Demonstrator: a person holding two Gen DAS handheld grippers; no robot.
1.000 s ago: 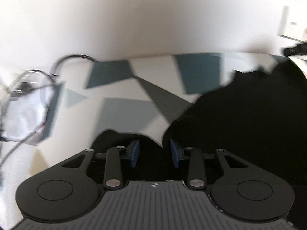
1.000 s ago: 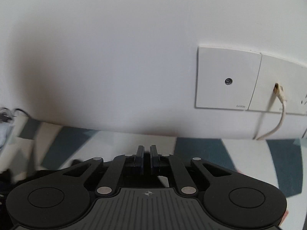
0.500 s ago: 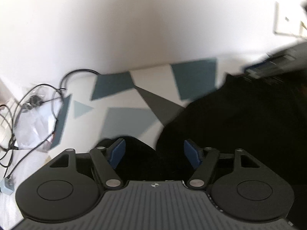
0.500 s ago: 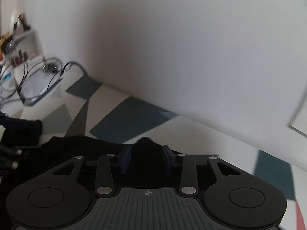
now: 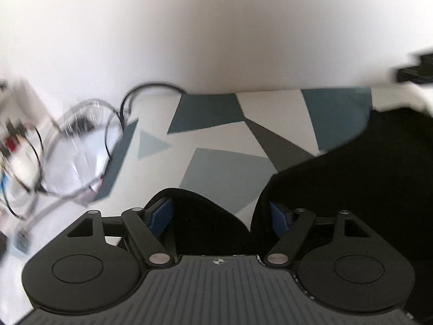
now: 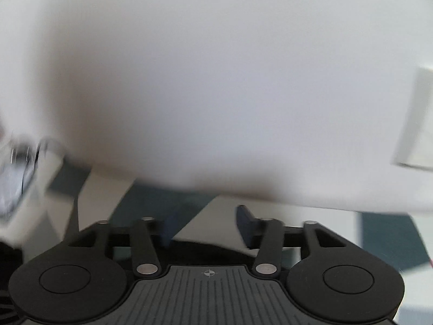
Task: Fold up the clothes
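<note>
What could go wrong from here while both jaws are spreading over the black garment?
1. In the left wrist view a fold of the black garment lies between the opening jaws of the left gripper; it may snag a pad and lift with it.
2. The cables lie close on the patterned cloth; a sweep that way could catch them.
3. The right gripper, jaws opening, points near the wall; it might bump it.

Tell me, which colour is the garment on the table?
Black garment; the left wrist view shows it best.

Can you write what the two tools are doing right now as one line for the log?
left tool: opening, black garment between jaws, not pinched | right tool: opening, nothing held | surface: patterned cloth | step: release
</note>
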